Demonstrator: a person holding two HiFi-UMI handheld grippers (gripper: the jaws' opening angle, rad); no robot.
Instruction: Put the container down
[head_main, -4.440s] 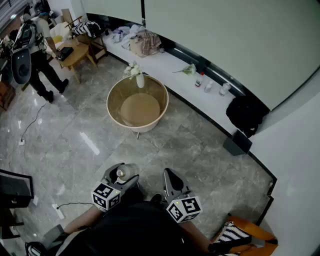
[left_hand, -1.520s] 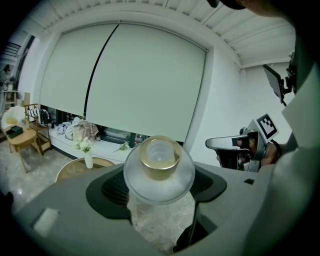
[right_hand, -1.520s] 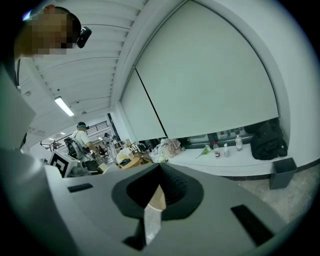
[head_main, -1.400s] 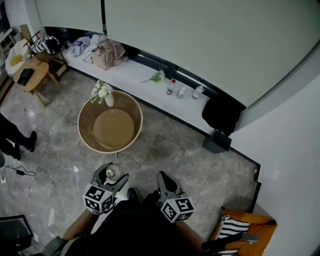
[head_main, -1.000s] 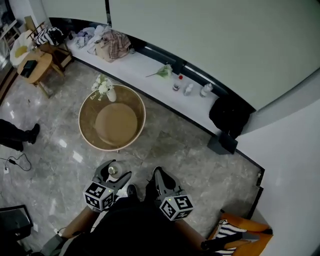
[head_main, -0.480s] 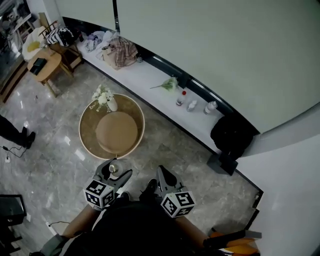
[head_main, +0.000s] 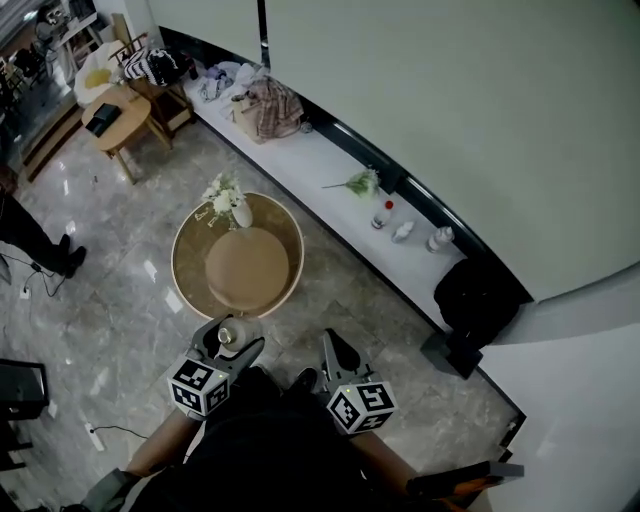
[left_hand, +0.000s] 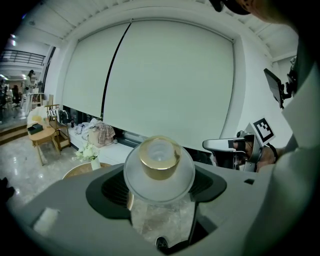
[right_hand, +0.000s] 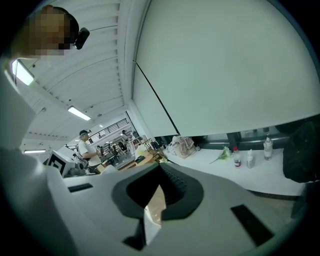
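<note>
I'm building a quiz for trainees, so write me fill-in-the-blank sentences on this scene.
The left hand-held gripper holds a frosted container whose cap is ____.
The vase of flowers stands on a table whose top is ____.
The right hand-held gripper holds ____.
Missing: gold; round; nothing.

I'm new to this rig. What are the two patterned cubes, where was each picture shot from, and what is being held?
There is no robot here. A person holds a two-jaw gripper in each hand, and the patterned cubes are parts of those grippers. The head view looks down from a camera on the person's head. The other two views come from cameras riding on each gripper. The left gripper is clamped on a frosted container with a gold cap. The right gripper is shut with nothing in it. Ahead, on the stone floor, stands a round table with a vase of flowers at its far edge.
</note>
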